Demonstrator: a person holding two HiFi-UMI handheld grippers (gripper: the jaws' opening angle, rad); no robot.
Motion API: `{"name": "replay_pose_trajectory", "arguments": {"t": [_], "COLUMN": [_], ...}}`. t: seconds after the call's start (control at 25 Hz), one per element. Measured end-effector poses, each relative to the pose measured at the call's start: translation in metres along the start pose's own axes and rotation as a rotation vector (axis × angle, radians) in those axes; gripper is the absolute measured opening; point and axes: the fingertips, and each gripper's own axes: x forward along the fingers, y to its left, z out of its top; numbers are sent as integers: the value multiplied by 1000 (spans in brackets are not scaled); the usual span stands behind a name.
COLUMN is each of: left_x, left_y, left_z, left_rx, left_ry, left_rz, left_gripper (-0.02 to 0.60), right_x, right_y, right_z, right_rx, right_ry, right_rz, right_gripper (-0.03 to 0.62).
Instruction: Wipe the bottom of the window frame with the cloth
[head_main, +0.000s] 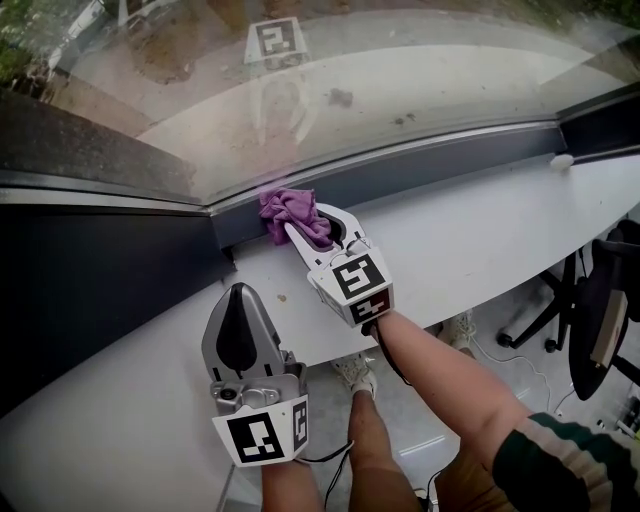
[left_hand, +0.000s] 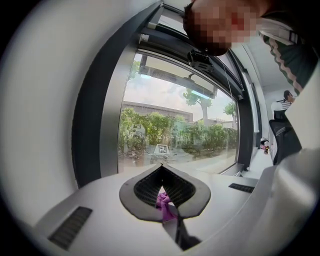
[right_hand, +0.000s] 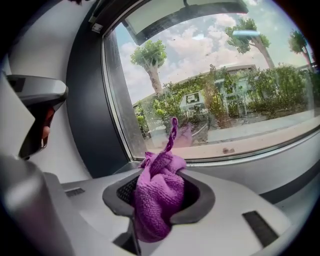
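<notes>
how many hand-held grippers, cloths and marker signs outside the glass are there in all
hand-held grippers: 2, the left hand-held gripper and the right hand-held gripper
purple cloth: 1
marker sign outside the glass: 1
total: 4

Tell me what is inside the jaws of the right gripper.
A bunched purple cloth fills the right gripper, whose jaws are closed on it; one twisted corner sticks up. The cloth covers most of the ribbed pads.
</notes>
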Motion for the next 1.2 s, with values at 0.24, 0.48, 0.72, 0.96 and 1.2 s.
{"name": "replay_pose_trajectory", "arguments": {"t": [0.24, 0.48, 0.72, 0.96, 1.2], "left_x": [1, 4, 4, 12, 22], "left_y": [-4, -12, -13, -24, -43], "left_z": [-2, -2, 1, 0, 1], "left_rx": [-6, -8, -11, -18, -9], "left_ry": [-8, -9, -11, -7, 34], "left_rz": [-15, -30, -33, -46, -39], "left_gripper": [6, 6, 6, 6, 6], "right_x": [-2, -9, -11, -17, -31], "right_y": [-2, -13, -17, -27, -48], "right_z": [-2, -6, -4, -2, 0], "right_rx": [-6, -1, -6, -26, 5], "right_ry": [-3, 0, 2, -3, 3], "right_rz": [-8, -20, -20, -20, -25], "right_gripper": [144, 144, 144, 144, 144]}}
